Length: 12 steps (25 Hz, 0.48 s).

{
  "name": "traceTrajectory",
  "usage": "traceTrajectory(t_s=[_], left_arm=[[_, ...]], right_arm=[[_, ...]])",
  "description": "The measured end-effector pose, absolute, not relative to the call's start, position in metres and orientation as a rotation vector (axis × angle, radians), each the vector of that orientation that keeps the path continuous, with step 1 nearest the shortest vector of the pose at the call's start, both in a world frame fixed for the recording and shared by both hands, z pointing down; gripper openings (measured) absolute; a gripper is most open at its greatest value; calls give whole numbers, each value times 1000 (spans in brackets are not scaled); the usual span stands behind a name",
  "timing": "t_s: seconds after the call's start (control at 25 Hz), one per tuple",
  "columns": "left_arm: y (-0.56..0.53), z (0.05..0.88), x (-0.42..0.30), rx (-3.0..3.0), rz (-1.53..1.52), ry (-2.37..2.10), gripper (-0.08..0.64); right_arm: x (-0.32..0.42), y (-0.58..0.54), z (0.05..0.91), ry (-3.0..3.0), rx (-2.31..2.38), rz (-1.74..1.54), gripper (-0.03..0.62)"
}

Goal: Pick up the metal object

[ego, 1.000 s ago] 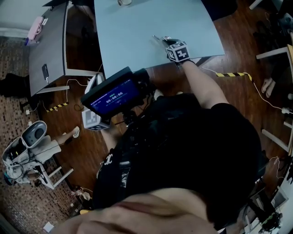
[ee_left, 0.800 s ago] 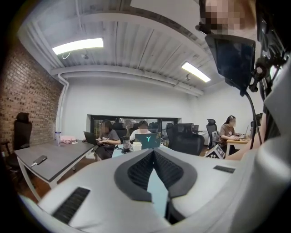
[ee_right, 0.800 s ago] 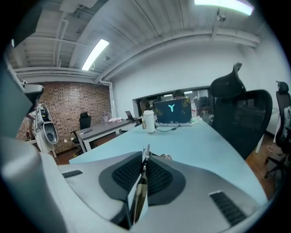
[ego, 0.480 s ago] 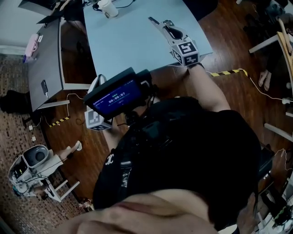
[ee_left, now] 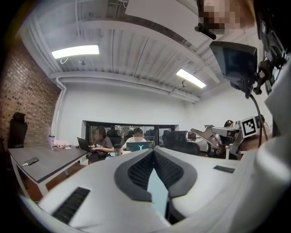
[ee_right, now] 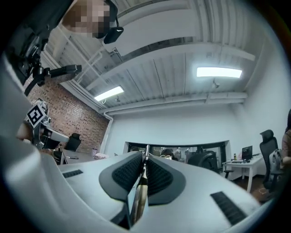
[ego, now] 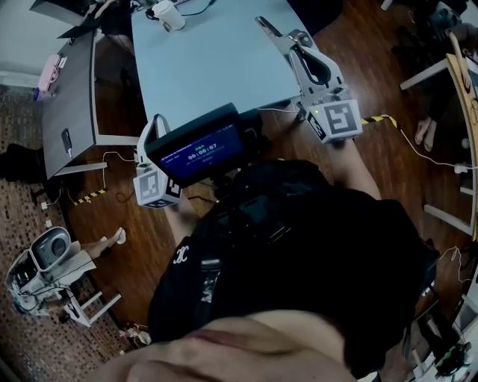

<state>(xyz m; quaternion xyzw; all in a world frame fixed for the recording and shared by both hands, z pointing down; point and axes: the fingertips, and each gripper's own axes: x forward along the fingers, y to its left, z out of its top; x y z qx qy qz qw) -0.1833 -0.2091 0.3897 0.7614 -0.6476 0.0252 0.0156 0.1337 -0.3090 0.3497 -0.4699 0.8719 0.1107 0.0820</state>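
Observation:
In the head view my right gripper [ego: 287,39] is held up in the air above the near edge of the pale blue table [ego: 202,67]. It is shut on a thin metal object [ego: 263,24] that sticks out past the fingertips. The right gripper view shows that slim metal object [ee_right: 140,191] pinched between the dark ribbed pads, with my right gripper [ee_right: 144,160] aimed across the room. My left gripper [ego: 155,128] hangs low beside the person's body, partly hidden behind a lit screen [ego: 200,153]. In its own view the left gripper [ee_left: 153,153] is shut and holds nothing.
A white cup [ego: 166,13] stands at the table's far edge. A grey desk [ego: 71,82] with a dark phone [ego: 66,140] is to the left. Cables and yellow-black tape [ego: 377,119] lie on the wooden floor. People [ee_left: 102,143] sit at laptops across the room.
My right gripper has risen off the table with the metal object and come nearer and to the right. The left gripper stays low by the screen.

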Motion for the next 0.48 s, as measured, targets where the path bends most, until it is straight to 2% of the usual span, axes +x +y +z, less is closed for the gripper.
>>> traceTrajectory(t_s=[0.12, 0.48], left_arm=[[-204, 401, -154, 2349, 90, -2049, 17], [-183, 395, -151, 2364, 97, -2066, 17]], right_arm=[[176, -290, 357, 2594, -1387, 293, 25], [195, -237, 344, 2553, -1371, 292, 25]])
